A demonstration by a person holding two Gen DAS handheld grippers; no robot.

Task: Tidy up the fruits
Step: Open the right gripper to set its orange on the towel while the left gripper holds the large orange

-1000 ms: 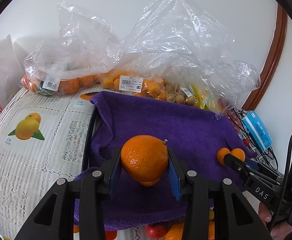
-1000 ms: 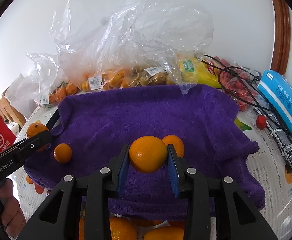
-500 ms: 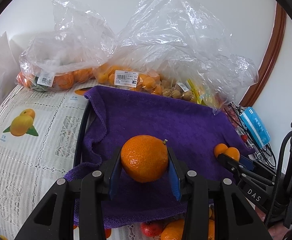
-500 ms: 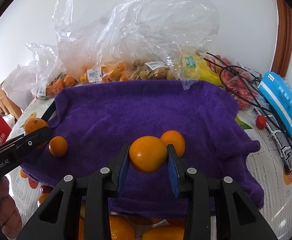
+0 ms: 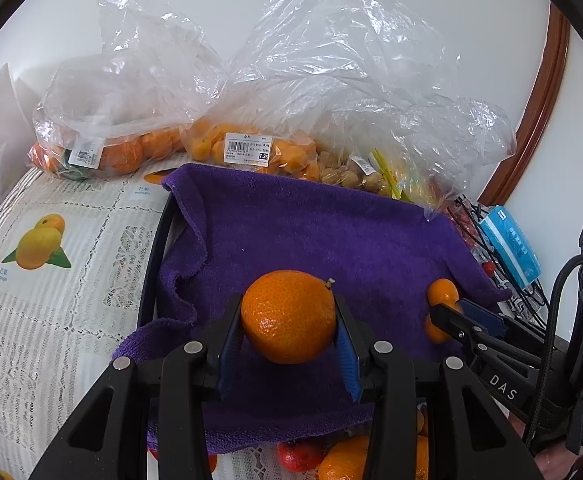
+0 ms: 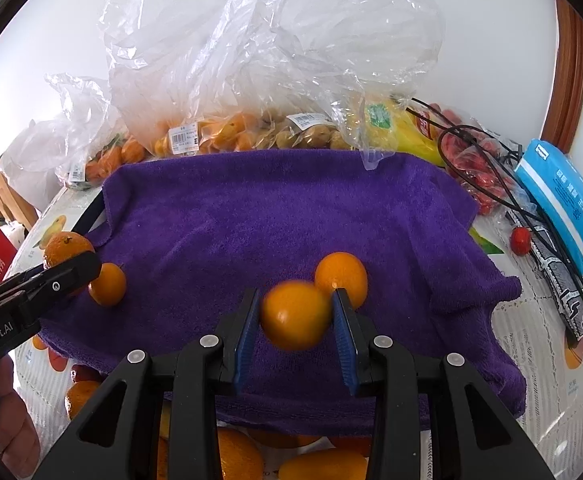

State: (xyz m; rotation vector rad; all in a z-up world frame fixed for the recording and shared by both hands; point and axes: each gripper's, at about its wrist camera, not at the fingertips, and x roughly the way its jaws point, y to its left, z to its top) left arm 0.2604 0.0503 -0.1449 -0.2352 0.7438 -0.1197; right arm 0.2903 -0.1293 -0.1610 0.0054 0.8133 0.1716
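Note:
My left gripper is shut on a large mandarin, held above the near left part of the purple towel. My right gripper has its jaws spread a little, and a small smooth orange sits blurred between them, with gaps at the pads. Another small orange lies on the towel just behind it. A third small orange lies at the towel's left, next to the left gripper. The right gripper also shows in the left wrist view.
Clear plastic bags of oranges, kumquats and other fruit line the back by the wall. A blue packet, black cables and cherry tomatoes lie at the right. Loose oranges lie at the front edge.
The right gripper's jaws have opened and its orange is loose and blurred between them. The left gripper still holds its mandarin and has shifted slightly over the towel.

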